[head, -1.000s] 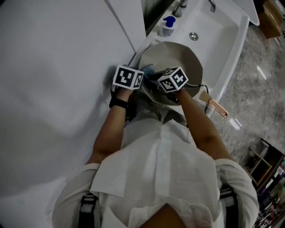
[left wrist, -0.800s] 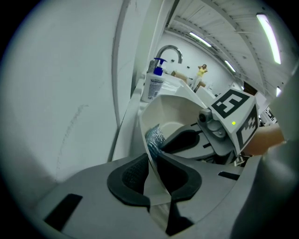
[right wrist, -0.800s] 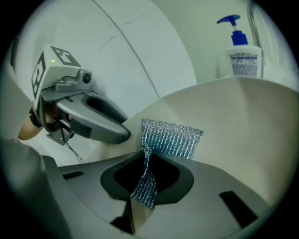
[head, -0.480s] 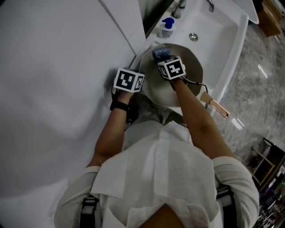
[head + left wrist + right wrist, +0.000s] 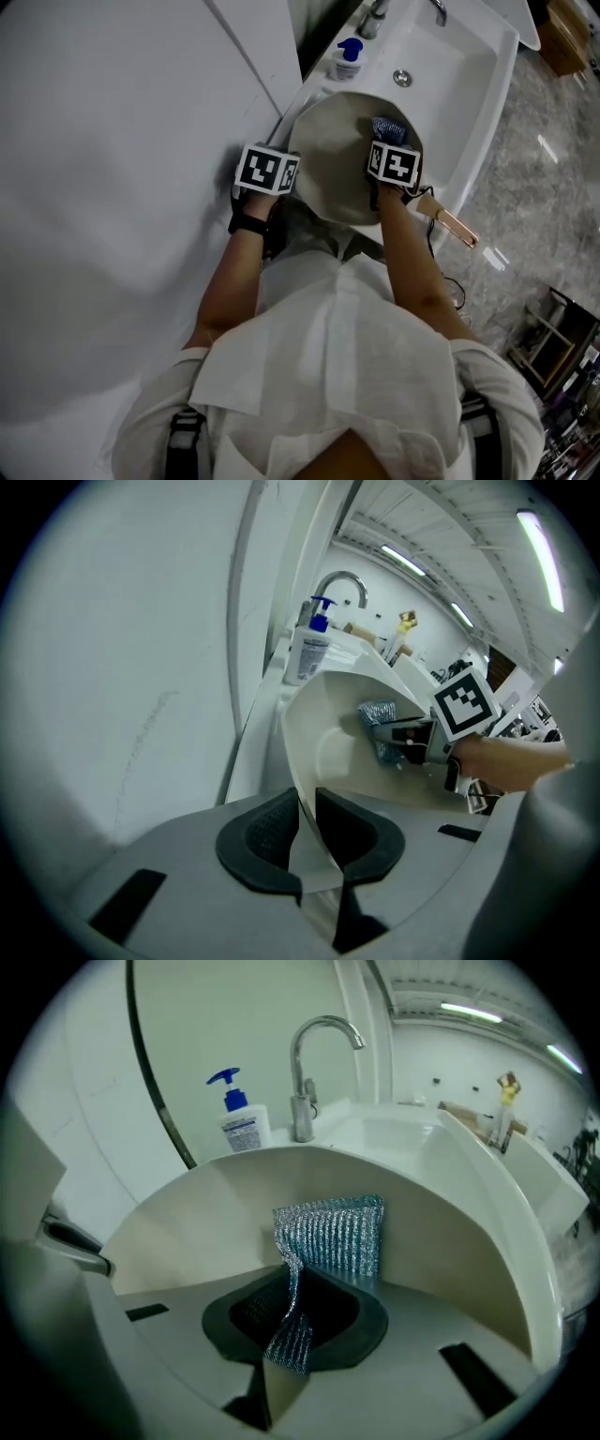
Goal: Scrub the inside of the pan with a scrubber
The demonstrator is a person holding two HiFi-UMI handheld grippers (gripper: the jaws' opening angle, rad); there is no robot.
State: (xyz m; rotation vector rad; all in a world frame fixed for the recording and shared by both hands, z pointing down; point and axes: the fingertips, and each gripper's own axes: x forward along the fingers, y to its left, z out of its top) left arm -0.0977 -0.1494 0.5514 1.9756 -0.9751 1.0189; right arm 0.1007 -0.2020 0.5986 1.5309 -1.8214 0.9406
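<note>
Left gripper (image 5: 307,825), jaws nearly together, pinches the thin rim of the cream pan (image 5: 336,178). Right gripper (image 5: 298,1314) clamps a silvery scrubber (image 5: 336,1235) against the pan's inside wall, over a white sink (image 5: 473,70).

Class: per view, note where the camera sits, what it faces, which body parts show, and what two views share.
Head view: on the head, steeply down onto the pan; forearms, shirt show.
Left gripper view: on left gripper, facing the clamped pan rim; right hand shows.
Right gripper view: on right gripper, facing scrubber, faucet; no body.
Shared: soap bottle, both gripper views.
</note>
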